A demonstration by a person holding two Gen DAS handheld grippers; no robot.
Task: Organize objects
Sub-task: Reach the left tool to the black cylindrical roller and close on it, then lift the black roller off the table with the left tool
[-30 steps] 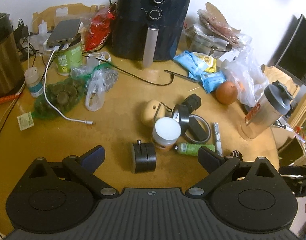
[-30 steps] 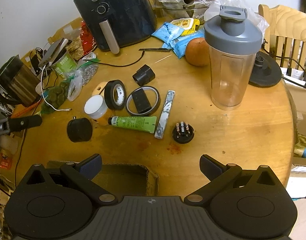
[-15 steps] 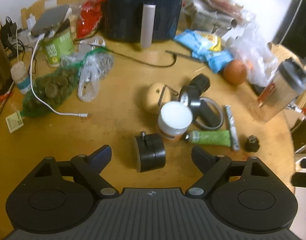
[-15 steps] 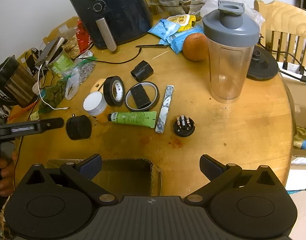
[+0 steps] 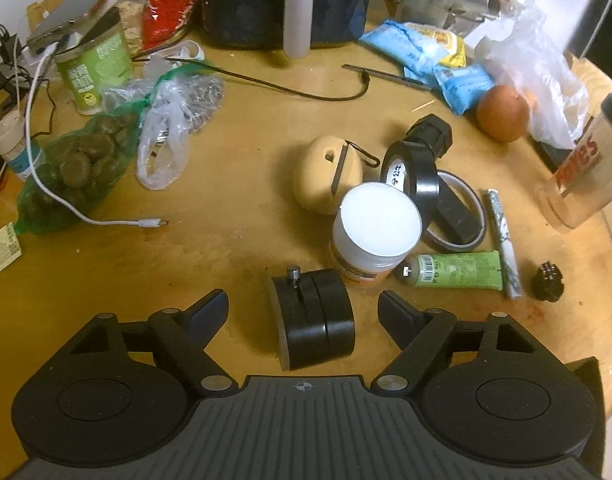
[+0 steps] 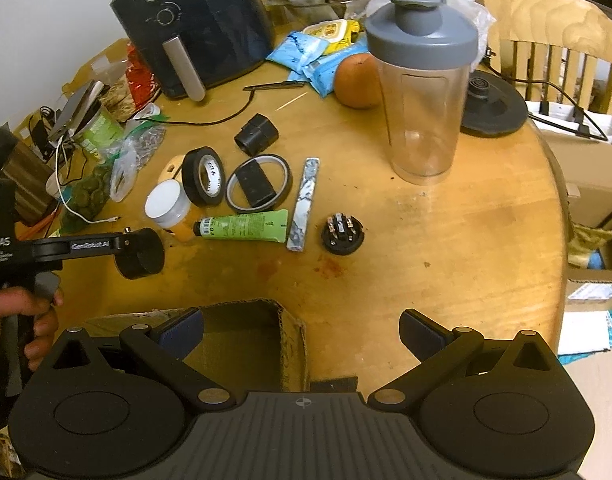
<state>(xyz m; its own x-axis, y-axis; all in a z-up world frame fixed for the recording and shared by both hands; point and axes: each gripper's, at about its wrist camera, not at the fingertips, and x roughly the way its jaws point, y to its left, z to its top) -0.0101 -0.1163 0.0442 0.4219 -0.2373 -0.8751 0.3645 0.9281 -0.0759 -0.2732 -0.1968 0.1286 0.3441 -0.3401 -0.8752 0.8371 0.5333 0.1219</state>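
A black caster wheel [image 5: 314, 316] lies on its side on the round wooden table [image 5: 185, 264]. My left gripper [image 5: 303, 308] straddles it with its jaws closing; a gap shows on both sides of the wheel. In the right wrist view one of the left gripper's fingers [image 6: 89, 246] reaches across the wheel [image 6: 143, 256]. Just beyond stand a white-lidded jar [image 5: 376, 232], a green tube [image 5: 454, 276] and a black tape roll [image 5: 416, 172]. My right gripper [image 6: 301, 328] hangs open and empty over an open cardboard box [image 6: 293, 344] at the table's near edge.
A thin tape ring [image 6: 259, 182], a marbled stick [image 6: 303, 202] and a small black plug [image 6: 342, 234] lie mid-table. A shaker bottle [image 6: 424, 92], an orange [image 6: 356, 80] and an air fryer [image 6: 193, 32] stand behind. Bags and a white cable [image 5: 65, 204] crowd the left.
My left gripper has sunk toward the caster wheel and its jaws have narrowed, so the wheel now sits between the fingers. It has entered the right wrist view from the left. The right gripper barely moved.
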